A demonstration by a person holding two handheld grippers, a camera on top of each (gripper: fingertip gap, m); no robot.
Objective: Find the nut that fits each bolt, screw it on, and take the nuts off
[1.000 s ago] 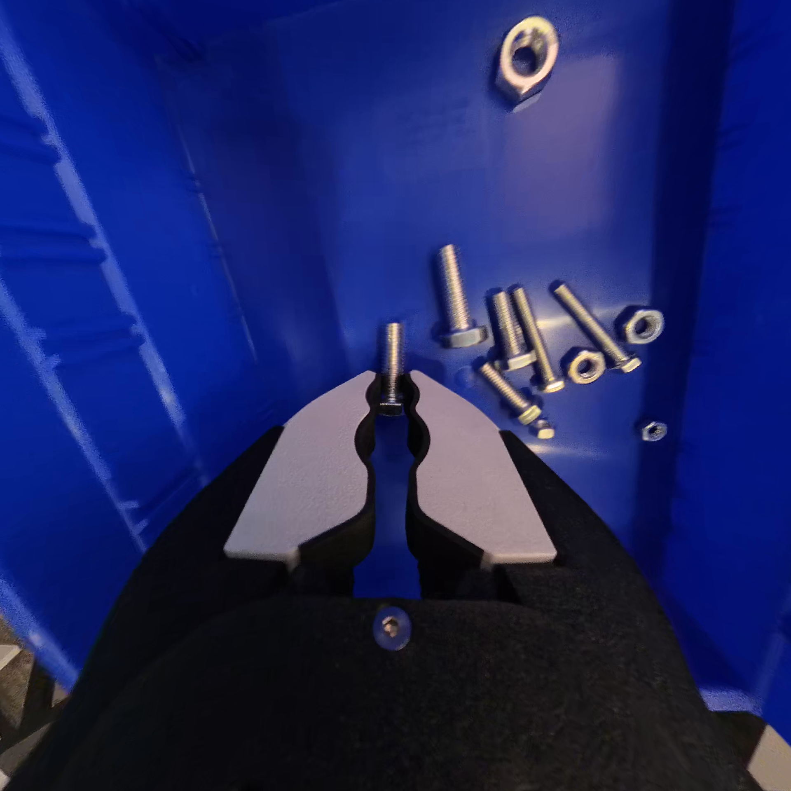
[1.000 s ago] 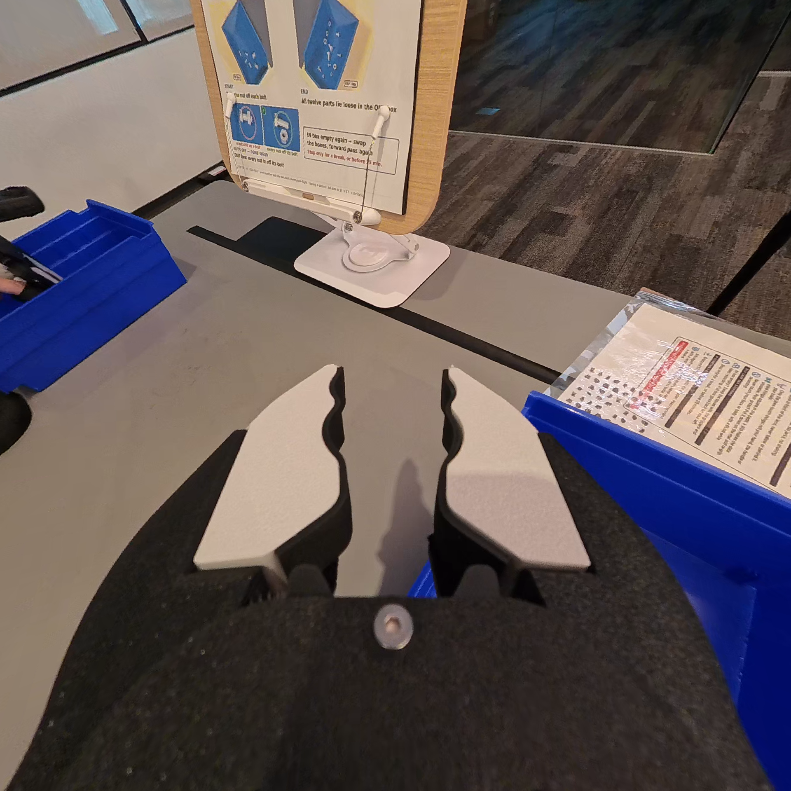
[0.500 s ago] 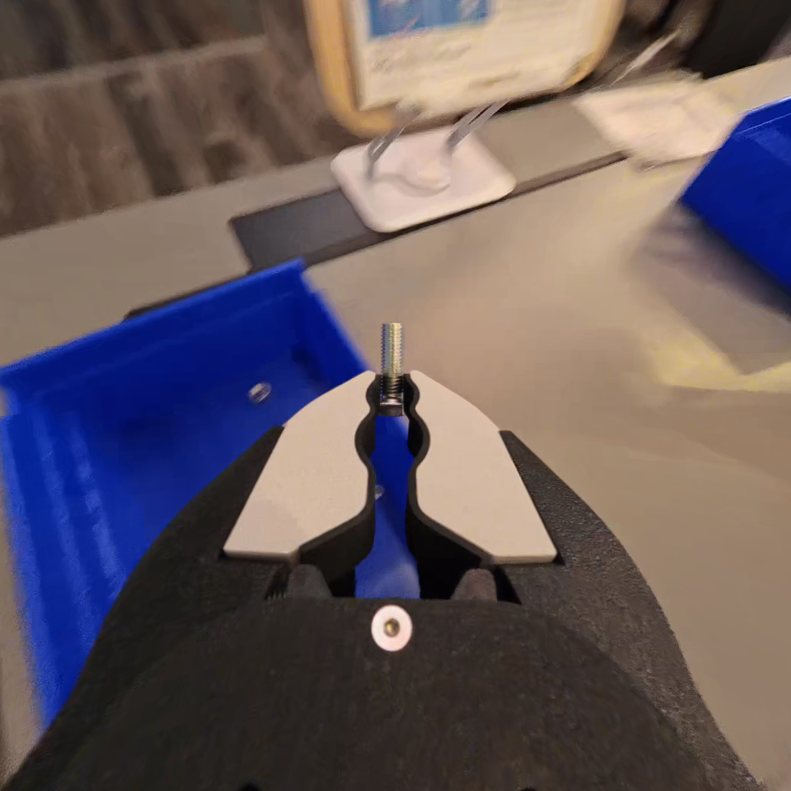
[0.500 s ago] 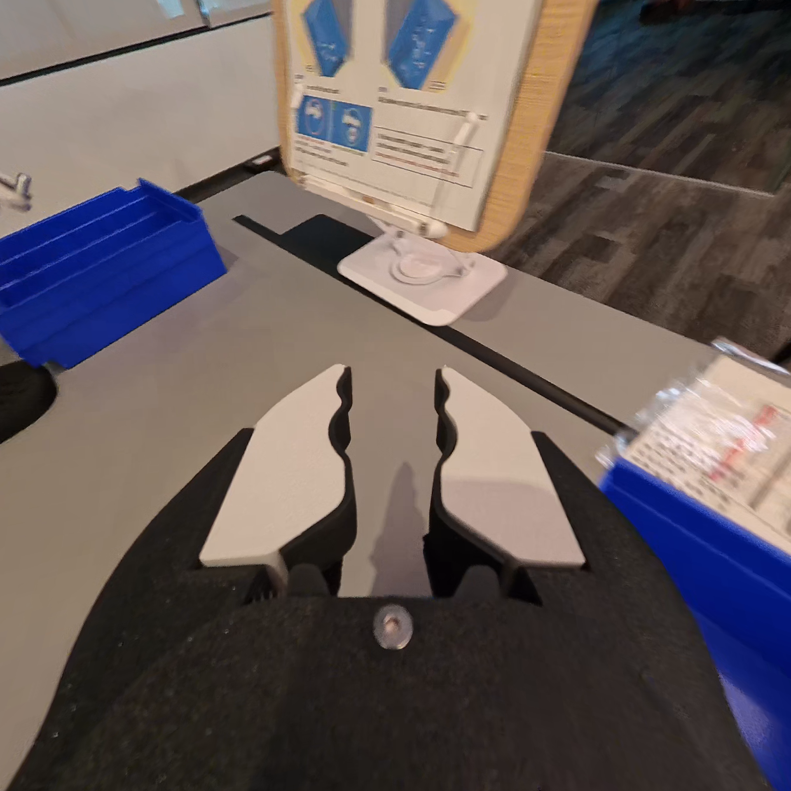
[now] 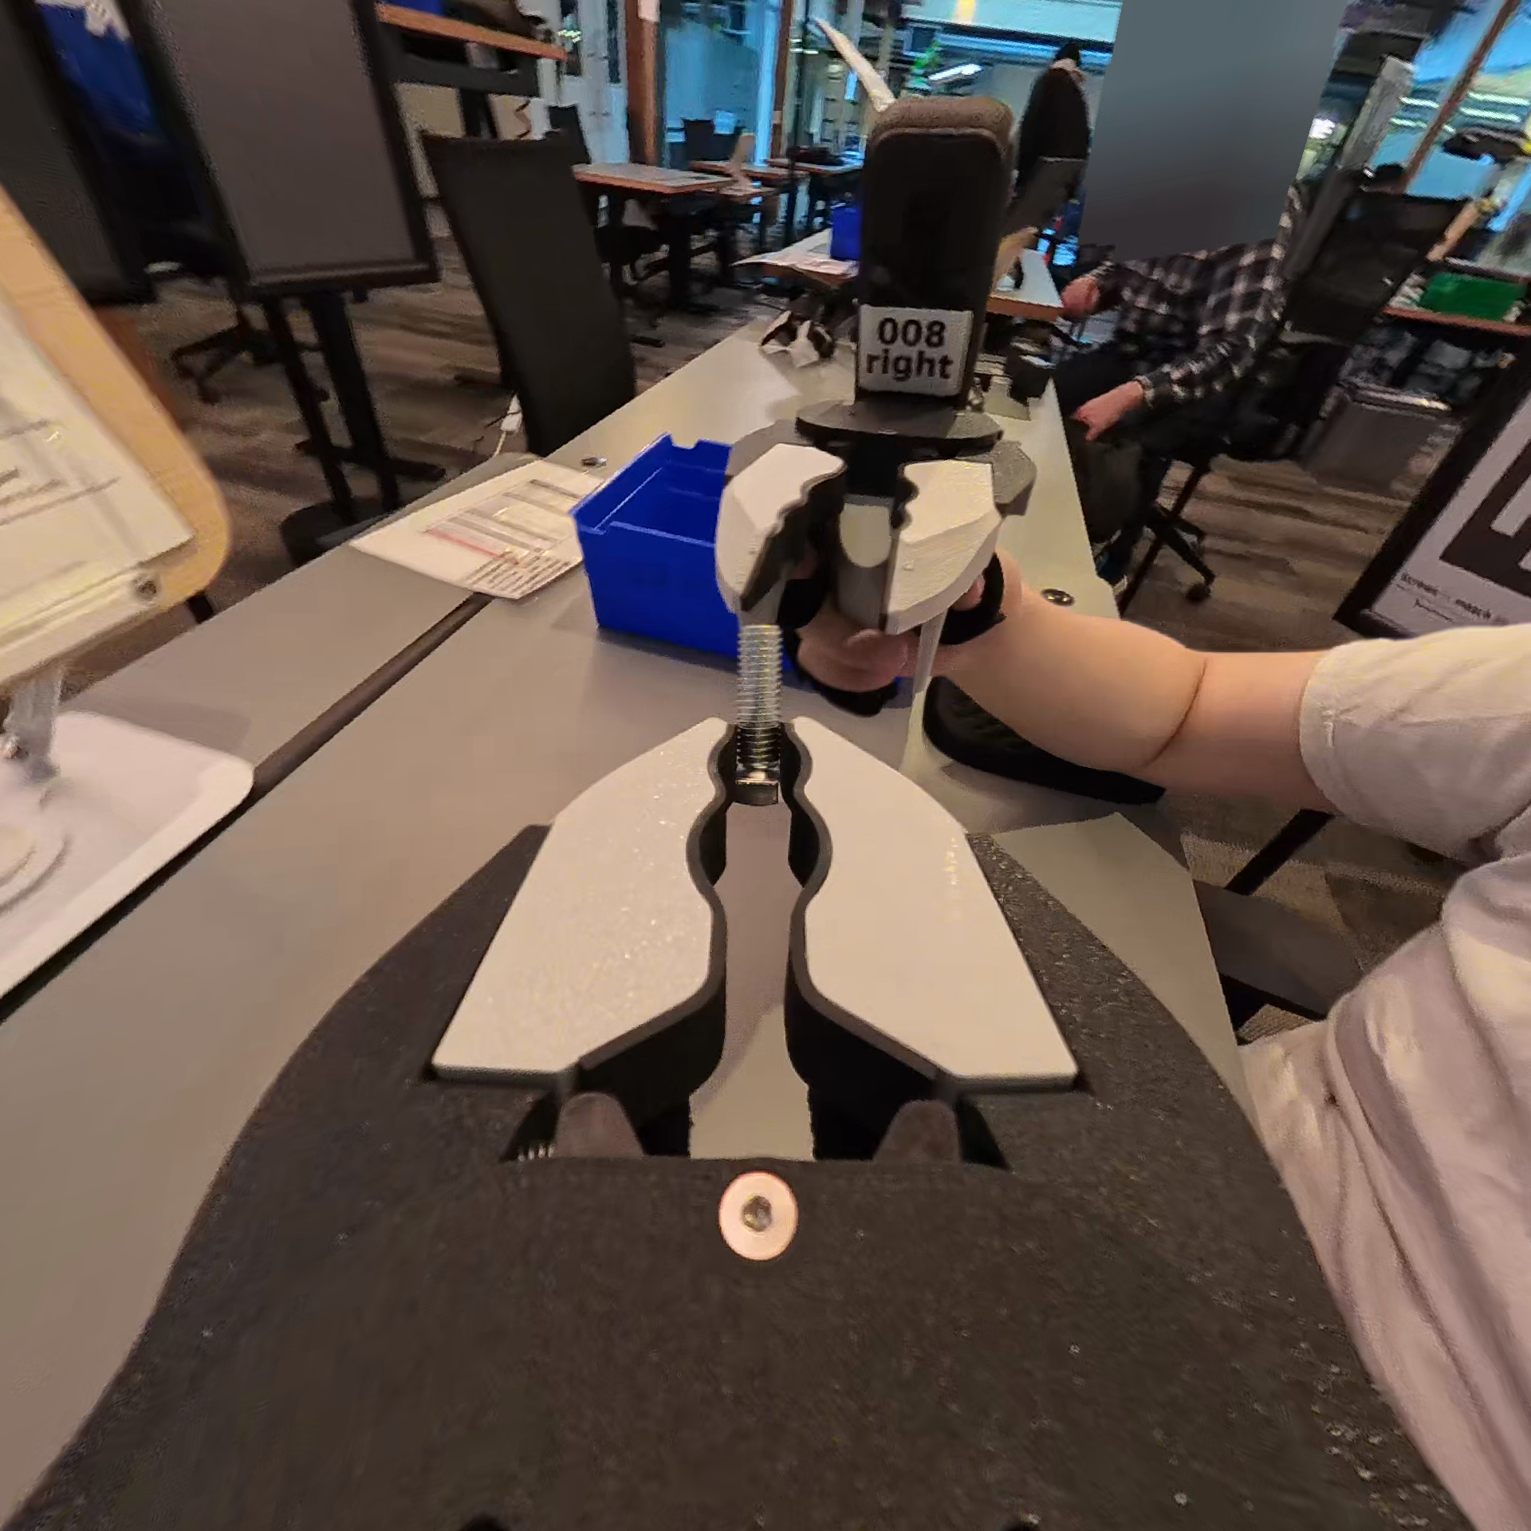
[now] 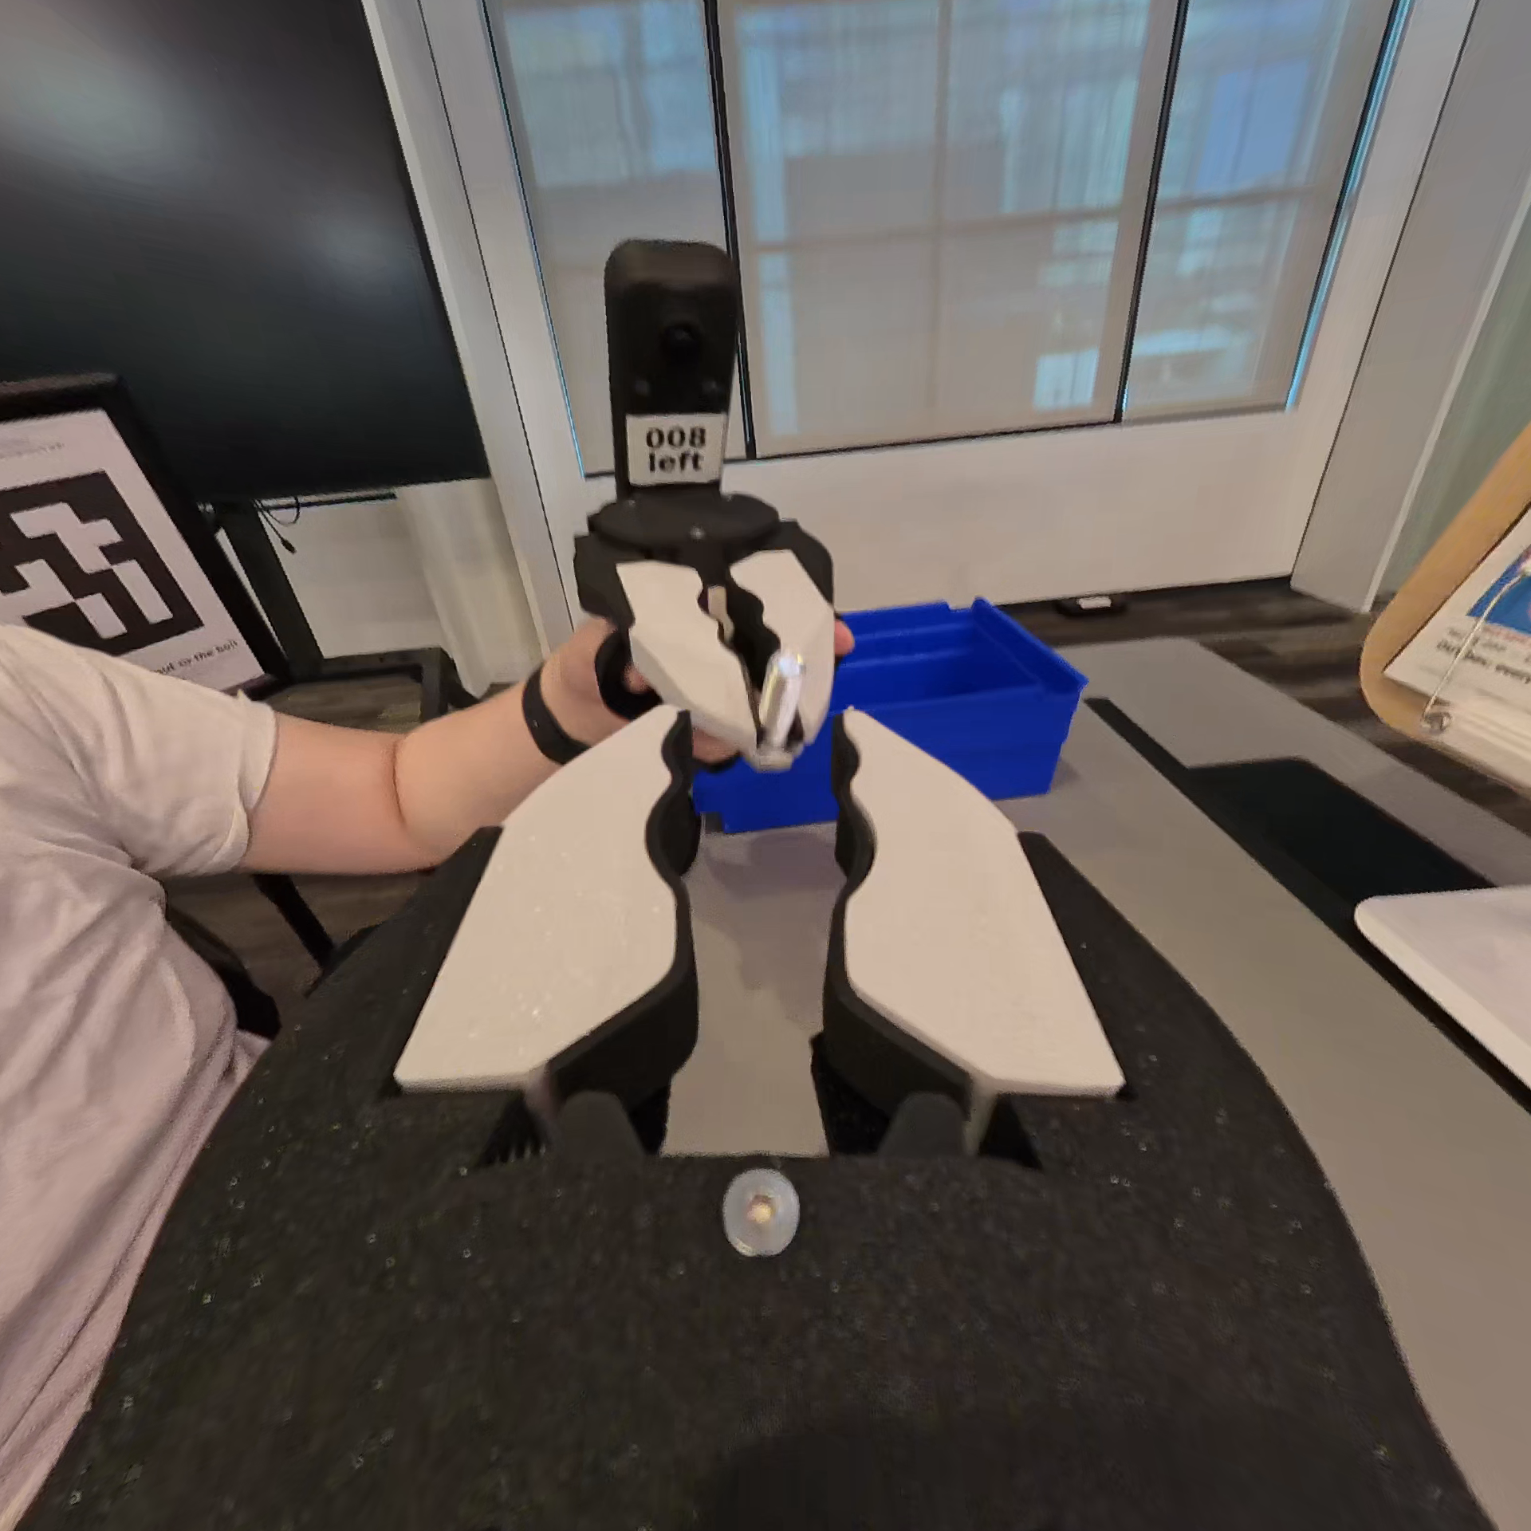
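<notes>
Left tongs (image 5: 758,737): pinching the bolt (image 5: 759,679) by its head, threaded shank projecting toward 12 o'clock, above the grey counter (image 5: 464,746). Right tongs (image 6: 762,746): spread, holding nothing, facing the bolt. Blue bin (image 6: 953,712) behind at 12 o'clock.

bolt (image 6: 779,700) blurred, head hidden betw. fingers (image 5: 630,895)

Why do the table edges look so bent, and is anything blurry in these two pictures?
Left wrist view: wide-angle lens bows the grey table; the bolt looks sharp. Right wrist view: same bending; the bolt in the left gripper is smeared, with glare.
</notes>
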